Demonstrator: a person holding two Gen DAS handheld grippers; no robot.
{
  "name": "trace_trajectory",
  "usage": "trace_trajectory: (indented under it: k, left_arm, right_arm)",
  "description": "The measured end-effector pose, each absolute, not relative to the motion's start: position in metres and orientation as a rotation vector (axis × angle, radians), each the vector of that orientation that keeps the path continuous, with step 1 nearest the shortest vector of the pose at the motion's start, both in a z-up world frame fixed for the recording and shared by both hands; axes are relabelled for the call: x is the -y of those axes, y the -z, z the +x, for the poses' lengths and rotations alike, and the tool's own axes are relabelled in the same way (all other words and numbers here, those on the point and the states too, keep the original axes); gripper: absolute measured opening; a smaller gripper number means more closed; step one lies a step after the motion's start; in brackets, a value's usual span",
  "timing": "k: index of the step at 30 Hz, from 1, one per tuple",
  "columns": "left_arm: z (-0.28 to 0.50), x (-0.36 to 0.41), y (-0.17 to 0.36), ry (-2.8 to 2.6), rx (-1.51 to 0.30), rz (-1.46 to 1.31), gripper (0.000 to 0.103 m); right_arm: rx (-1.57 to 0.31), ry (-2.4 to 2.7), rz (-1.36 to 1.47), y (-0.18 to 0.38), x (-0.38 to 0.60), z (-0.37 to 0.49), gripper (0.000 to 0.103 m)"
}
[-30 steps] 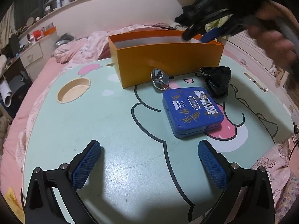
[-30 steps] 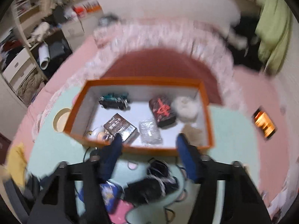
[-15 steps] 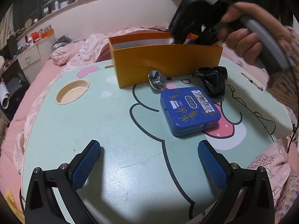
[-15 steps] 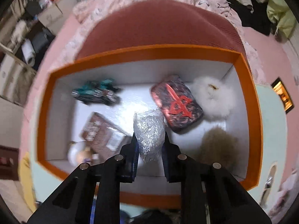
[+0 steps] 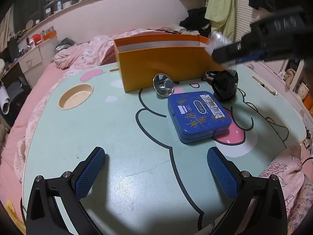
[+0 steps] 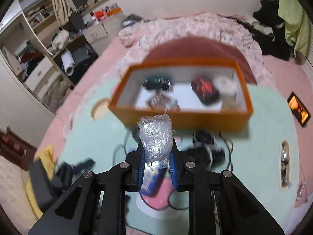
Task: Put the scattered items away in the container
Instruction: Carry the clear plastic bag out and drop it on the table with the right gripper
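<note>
Our left gripper [image 5: 155, 168] hovers low over the mint table [image 5: 109, 129], jaws spread wide with nothing between them. Ahead we see the silver funnel [image 5: 163, 85] against the orange box [image 5: 166, 68], then the blue tin [image 5: 198, 114], then the black bundle [image 5: 225, 84]. Our right gripper [image 6: 157, 156] clamps narrow on the clear plastic packet [image 6: 156, 139], held above the table, just short of the box.
</note>
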State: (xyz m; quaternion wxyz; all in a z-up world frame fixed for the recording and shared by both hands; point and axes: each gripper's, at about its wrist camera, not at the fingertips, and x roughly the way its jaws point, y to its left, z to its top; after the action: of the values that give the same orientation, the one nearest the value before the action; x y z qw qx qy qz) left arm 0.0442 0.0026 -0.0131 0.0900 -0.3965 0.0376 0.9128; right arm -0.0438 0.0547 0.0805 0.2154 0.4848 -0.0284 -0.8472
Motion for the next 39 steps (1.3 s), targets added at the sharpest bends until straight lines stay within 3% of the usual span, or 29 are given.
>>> trace_trajectory:
  k: [3,4,5,6,7,16,24,25,26,39]
  left_arm:
    - [0.044,-0.002,0.013,-2.714,-0.112,-1.179,0.103]
    - [0.044,-0.002,0.013,-2.714,-0.111,-1.179,0.103]
    - [0.044,-0.002,0.013,-2.714,-0.111,-1.179,0.103]
    - [0.044,-0.002,0.013,-2.714,-0.111,-1.179,0.103]
    - [0.044,-0.002,0.013,-2.714,-0.111,-1.179,0.103]
    - [0.044,-0.002,0.013,-2.714,-0.112,-1.18,0.103]
    - [0.044,-0.002,0.013,-2.715,-0.116,-1.181,0.103]
    - [0.044,-0.002,0.013,-2.716,-0.117,-1.18,0.103]
    - [0.044,-0.001,0.012,-2.717,-0.116,-1.181,0.103]
    - [0.043,0.0,0.012,-2.713,-0.118,-1.19,0.103]
  right_arm:
    - [0.062,2.403,1.278,-0.074,-0.055,-0.038,0.028]
    - [0.067,2.434,1.234,-0.076,-0.057,-0.034,0.036]
    - [0.077,2.454,1.199,-0.079,-0.059,-0.031,0.045]
    - [0.094,2.484,1.156,-0.082,-0.062,-0.026,0.071]
    - [0.109,2.521,1.109,-0.085,-0.065,-0.02,0.086]
    - [-0.134,2.695,0.995,-0.069,-0.083,0.037,0.086]
    - [-0.105,2.61,1.213,-0.023,-0.093,0.03,0.086]
    - [-0.137,2.584,1.263,-0.015,-0.089,0.024,0.098]
    - [-0.182,2.585,1.266,-0.012,-0.085,0.022,0.103]
    - [-0.174,2.554,1.236,-0.006,-0.083,0.013,0.103]
